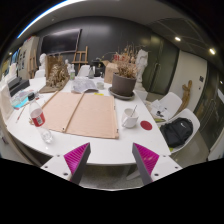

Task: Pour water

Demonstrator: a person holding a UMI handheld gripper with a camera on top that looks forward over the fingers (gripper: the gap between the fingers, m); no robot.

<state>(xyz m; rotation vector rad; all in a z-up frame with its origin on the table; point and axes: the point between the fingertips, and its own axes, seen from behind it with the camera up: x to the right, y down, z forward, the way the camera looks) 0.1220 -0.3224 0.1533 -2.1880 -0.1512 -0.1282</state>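
Note:
A clear water bottle (38,116) with a red label stands upright on the white table (105,148), ahead of my fingers and well to the left. A small clear glass (47,135) seems to stand just in front of it. A white cup (129,120) sits ahead and slightly right, beside a red coaster (146,126). My gripper (111,160) hovers over the near table edge, open, its magenta pads (76,157) wide apart with nothing between them.
Two brown cardboard sheets (82,112) lie in the middle of the table. A potted plant (123,82) stands at the far side. White chairs (170,104) and a black bag (179,131) are at the right. Clutter lines the left end.

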